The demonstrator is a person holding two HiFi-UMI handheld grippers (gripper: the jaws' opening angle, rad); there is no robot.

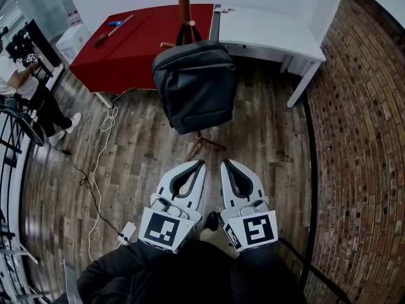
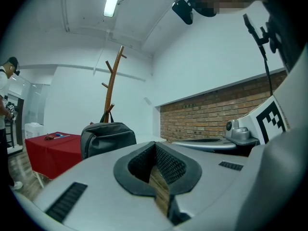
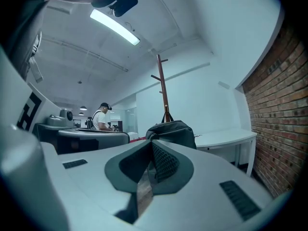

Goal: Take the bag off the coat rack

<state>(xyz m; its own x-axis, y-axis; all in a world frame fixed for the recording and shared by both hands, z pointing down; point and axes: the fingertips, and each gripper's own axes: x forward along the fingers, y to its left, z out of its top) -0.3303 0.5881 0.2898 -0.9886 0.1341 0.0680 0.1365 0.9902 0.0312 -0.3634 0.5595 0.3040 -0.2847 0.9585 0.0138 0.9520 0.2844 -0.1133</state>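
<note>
A dark grey backpack (image 1: 196, 84) hangs by its top loop from a peg of the wooden coat rack (image 1: 183, 2), just ahead of me. My left gripper (image 1: 201, 163) and right gripper (image 1: 226, 163) sit side by side below it, pointing level at it, a short gap away. Both are shut with nothing between the jaws. In the left gripper view the backpack (image 2: 107, 136) is left of the left gripper (image 2: 155, 146), under the rack (image 2: 113, 81). In the right gripper view the backpack (image 3: 172, 131) stands straight beyond the right gripper (image 3: 151, 143), on the rack (image 3: 163, 88).
A red-covered table (image 1: 142, 43) and a white desk (image 1: 266, 33) stand behind the rack. A brick wall (image 1: 361, 138) runs along the right. A person (image 1: 25, 87) stands at the far left. White cables (image 1: 95, 170) and a power strip (image 1: 126, 232) lie on the wooden floor.
</note>
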